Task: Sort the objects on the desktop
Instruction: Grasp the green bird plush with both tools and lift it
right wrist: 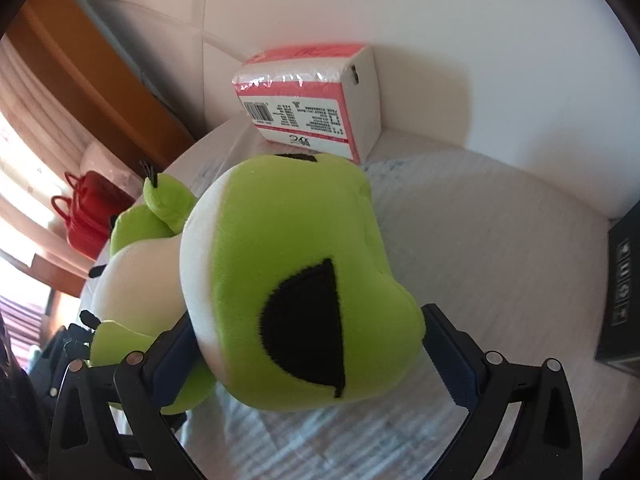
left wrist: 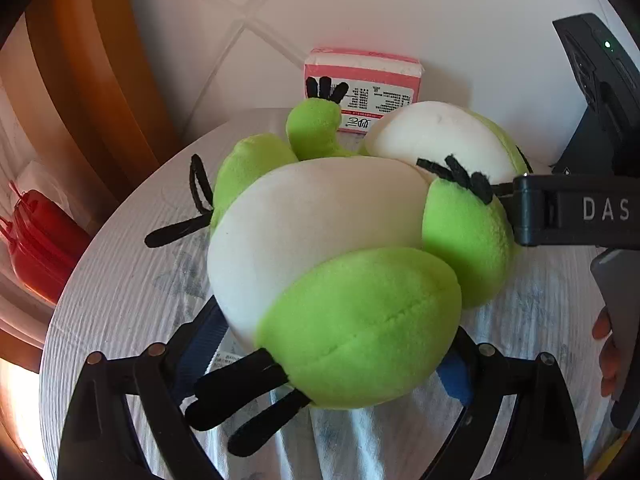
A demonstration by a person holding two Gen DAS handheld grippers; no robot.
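Observation:
A green and white plush frog with black felt toes lies on the white round table. My left gripper is closed around its lower body and leg. My right gripper is closed around its head, which shows a black half-round eye, in the right wrist view. The right gripper's black body enters the left wrist view from the right. A pink and white tissue pack stands behind the frog against the wall, also in the right wrist view.
A red lidded container sits beyond the table's left edge, also in the right wrist view. A dark box lies at the table's right side. A white tiled wall is behind, wooden furniture at left.

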